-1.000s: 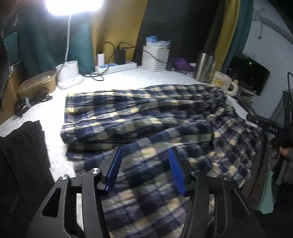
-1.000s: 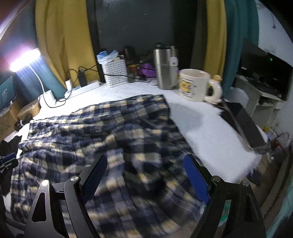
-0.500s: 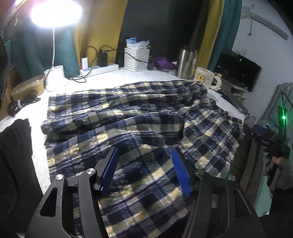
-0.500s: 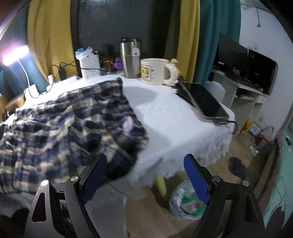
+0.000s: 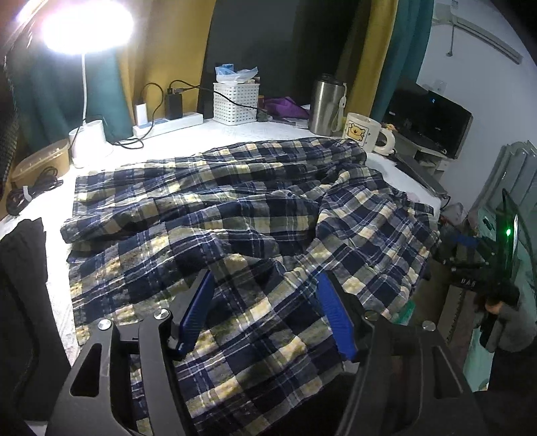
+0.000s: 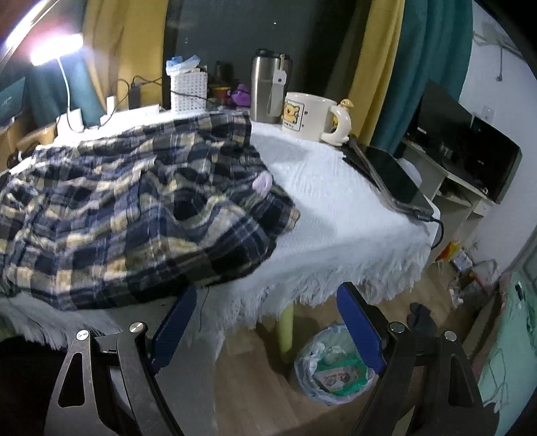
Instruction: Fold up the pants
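Observation:
Blue, cream and black plaid pants (image 5: pixel 235 218) lie rumpled across the white-covered table (image 6: pixel 335 208), and their right part spills over the table's near edge. My left gripper (image 5: pixel 265 275) hovers low over the near part of the cloth. Its jaws are opening, and the blue pads (image 5: pixel 198 305) stand apart from the fabric without pressing it. In the right wrist view the pants (image 6: pixel 134 208) fill the left half, with a pale tag (image 6: pixel 263 182) showing. My right gripper (image 6: pixel 268 290) is open beside the fringed table edge, with nothing between its fingers.
Along the back stand a lit lamp (image 5: pixel 87 25), a power strip (image 5: pixel 167 124), a white basket (image 5: pixel 236 102), a steel tumbler (image 6: pixel 270 89) and a bear mug (image 6: pixel 308 115). A dark flat device (image 6: pixel 392 181) lies at the right edge. A lined bin (image 6: pixel 332 365) sits on the floor. A black garment (image 5: pixel 23 268) lies at left.
The left jaws have widened and that view has drawn back from the pants. The right gripper has swung right and down, from over the pants to the table's front corner, bringing the floor into view.

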A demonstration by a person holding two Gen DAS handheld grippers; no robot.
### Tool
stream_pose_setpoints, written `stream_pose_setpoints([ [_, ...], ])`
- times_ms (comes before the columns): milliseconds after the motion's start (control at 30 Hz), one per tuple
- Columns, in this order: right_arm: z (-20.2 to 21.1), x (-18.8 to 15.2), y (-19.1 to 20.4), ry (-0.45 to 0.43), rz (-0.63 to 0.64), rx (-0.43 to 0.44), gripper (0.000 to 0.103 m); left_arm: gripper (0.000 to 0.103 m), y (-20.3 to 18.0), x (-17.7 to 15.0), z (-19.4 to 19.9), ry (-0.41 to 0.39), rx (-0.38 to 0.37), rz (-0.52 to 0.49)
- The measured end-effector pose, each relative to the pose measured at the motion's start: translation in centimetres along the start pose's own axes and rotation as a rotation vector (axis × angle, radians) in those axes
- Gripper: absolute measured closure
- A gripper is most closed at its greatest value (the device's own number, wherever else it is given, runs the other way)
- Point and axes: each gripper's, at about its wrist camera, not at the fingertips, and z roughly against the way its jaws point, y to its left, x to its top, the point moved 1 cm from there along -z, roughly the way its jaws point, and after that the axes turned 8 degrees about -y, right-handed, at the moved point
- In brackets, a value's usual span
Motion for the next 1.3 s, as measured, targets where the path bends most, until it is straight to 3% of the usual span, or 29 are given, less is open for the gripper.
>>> stream_pose_setpoints([
  [133,1.3,1.6,-2.0,-0.045,-0.041,-0.032,0.016,0.038,0.6,-0.1,0.0,-0.003,0.004,0.022],
  [300,1.2,4.1,-2.2,-0.087,-0.008,0.051,0.019,0.038,1.3,-0.2,0.2,-0.016,0.005,0.040],
  [367,-0.2,4.9,-1.8,-0.075,-0.007,0.139,0.050,0.038,1.3,-0.3,0.2,-0.014,0.001,0.042],
  [533,-4.2,5.9,-0.6,0.008,0.048,0.204,0.054,0.038,1.4,-0.3,0.1,-0.015,-0.009,0.032],
  [667,-5.4,5.6,0.9,0.046,0.117,0.184,0.057,0.038,1.9,-0.2,-0.6,-0.015,-0.007,0.031],
  [733,-5.2,5.6,0.9,0.047,0.120,0.163,0.066,0.038,2.1,-0.2,-1.1,-0.007,-0.007,0.035],
  [767,-5.0,5.6,0.9,0.039,0.126,0.142,0.084,0.038,2.2,-0.2,-1.3,-0.002,-0.009,0.036],
  [867,-4.5,5.5,-0.3,0.024,0.082,0.108,0.092,0.038,2.2,-0.3,-1.5,0.004,-0.009,0.032],
  [1033,-4.6,4.6,-2.3,0.018,-0.027,0.061,0.092,0.038,2.2,-0.5,-1.6,0.009,-0.004,0.034],
  [1167,-4.2,4.2,-2.5,0.005,-0.039,0.047,0.085,0.038,2.3,-0.6,-1.6,0.016,0.001,0.034],
  [1233,-3.7,4.1,-2.6,0.013,-0.043,0.044,0.073,0.038,2.3,-0.5,-1.3,0.005,0.002,0.031],
  [1300,-2.8,3.7,-2.6,0.004,-0.036,0.023,0.027,0.038,2.3,-0.3,-1.0,-0.006,0.006,0.030],
])
